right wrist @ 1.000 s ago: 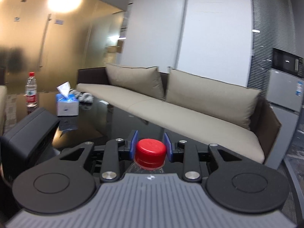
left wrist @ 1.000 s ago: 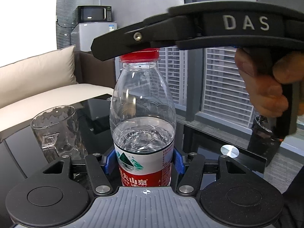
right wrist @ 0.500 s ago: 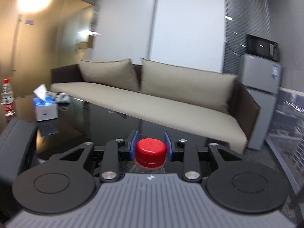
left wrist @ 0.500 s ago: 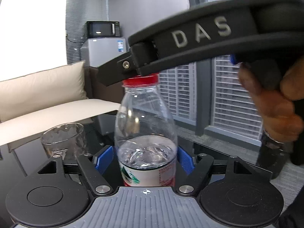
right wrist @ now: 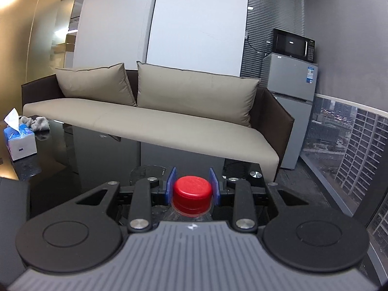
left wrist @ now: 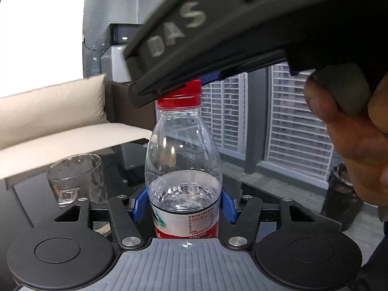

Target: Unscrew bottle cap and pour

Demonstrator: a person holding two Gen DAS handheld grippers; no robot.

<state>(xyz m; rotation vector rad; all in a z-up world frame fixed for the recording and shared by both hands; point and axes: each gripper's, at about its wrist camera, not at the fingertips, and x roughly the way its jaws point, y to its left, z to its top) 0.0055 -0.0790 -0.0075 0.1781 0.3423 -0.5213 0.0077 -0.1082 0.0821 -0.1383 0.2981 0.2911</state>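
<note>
A clear water bottle (left wrist: 183, 160) with a red-and-white label, about a third full, stands upright on the black glass table (left wrist: 254, 189). My left gripper (left wrist: 184, 206) is shut on its body, blue pads on both sides. Its red cap (left wrist: 180, 95) sits on the neck, and my right gripper (right wrist: 192, 190) is shut on the cap (right wrist: 192, 190) from above. In the left wrist view the right gripper's black body crosses the top of the frame. An empty clear glass (left wrist: 76, 177) stands left of the bottle.
A beige sofa (right wrist: 155, 121) runs behind the table. A tissue box (right wrist: 18, 139) and a grey cloth (right wrist: 38, 122) lie at the far left of the table. A small fridge (right wrist: 291, 101) with a microwave on it stands at the right by the window.
My right gripper has turned clockwise around the cap; its view has swung right from the hallway toward the fridge and window. The bottle stays upright in my left gripper.
</note>
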